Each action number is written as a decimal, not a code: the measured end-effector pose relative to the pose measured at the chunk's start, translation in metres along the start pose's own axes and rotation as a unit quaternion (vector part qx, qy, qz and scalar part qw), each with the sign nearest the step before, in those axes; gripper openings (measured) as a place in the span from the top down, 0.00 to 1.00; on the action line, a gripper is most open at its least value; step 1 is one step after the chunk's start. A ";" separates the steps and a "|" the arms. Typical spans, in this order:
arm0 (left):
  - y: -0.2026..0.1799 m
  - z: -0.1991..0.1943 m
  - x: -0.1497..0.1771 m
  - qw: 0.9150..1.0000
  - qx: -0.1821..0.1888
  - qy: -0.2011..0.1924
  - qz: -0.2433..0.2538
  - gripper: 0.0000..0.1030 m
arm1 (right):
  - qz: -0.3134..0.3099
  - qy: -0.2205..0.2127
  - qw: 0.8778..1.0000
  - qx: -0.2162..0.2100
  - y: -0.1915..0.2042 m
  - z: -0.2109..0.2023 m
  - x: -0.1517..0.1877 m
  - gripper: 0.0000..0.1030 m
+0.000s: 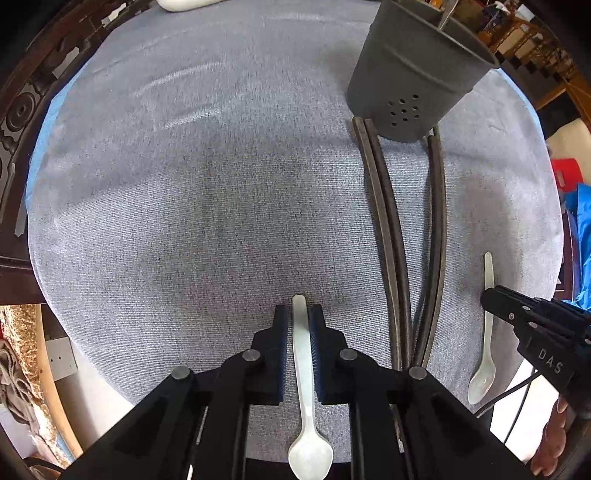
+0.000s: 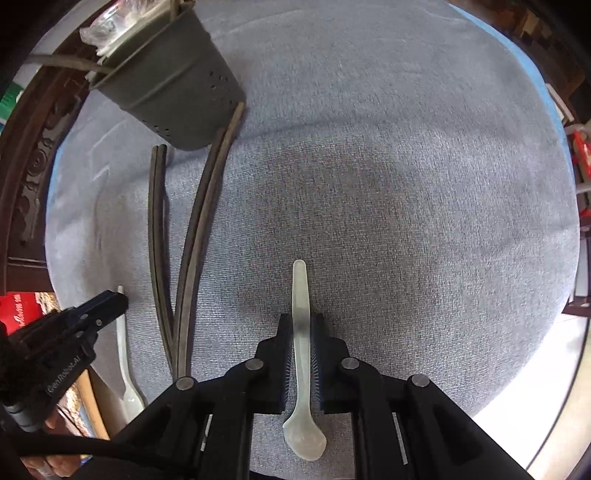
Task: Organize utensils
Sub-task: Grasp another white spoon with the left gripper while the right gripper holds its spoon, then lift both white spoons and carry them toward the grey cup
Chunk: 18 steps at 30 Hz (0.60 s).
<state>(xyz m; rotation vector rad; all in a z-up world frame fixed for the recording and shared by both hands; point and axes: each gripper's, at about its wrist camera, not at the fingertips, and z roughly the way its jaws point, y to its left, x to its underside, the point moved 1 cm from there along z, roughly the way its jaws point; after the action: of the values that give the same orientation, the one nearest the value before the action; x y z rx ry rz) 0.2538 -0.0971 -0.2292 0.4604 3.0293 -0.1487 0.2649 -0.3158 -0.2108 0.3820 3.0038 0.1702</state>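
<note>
My left gripper (image 1: 298, 314) is shut on the handle of a white plastic spoon (image 1: 303, 369), bowl toward the camera. My right gripper (image 2: 300, 325) is shut on a second white plastic spoon (image 2: 301, 354), bowl toward the camera. The right gripper also shows in the left wrist view (image 1: 491, 299) with its spoon (image 1: 487, 343); the left gripper shows in the right wrist view (image 2: 118, 299) with its spoon (image 2: 123, 350). A dark grey perforated utensil cup (image 1: 413, 74) stands at the far side, also in the right wrist view (image 2: 173, 85). Two pairs of dark chopsticks (image 1: 388, 221) (image 2: 192, 240) lie in front of it.
A grey-blue cloth (image 1: 203, 184) covers the round table. A metal utensil handle (image 1: 447, 14) sticks out of the cup. A white object (image 1: 181, 3) sits at the far edge. Dark carved wooden furniture (image 1: 22, 110) stands to the left.
</note>
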 end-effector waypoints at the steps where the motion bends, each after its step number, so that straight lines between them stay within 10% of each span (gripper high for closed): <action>1: 0.000 0.001 -0.002 1.000 0.000 0.005 0.000 0.89 | -0.005 0.001 1.000 0.005 0.004 0.001 -0.001 0.88; 18: -0.005 -0.006 -0.041 0.999 -0.005 0.033 0.005 0.87 | -0.026 -0.016 0.999 0.038 0.030 -0.003 0.013 0.87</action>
<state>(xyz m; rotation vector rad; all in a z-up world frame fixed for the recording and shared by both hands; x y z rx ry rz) 0.2905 -0.1131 -0.2196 0.4895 3.0901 -0.1193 0.2598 -0.2836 -0.2052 0.3101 2.9919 0.0456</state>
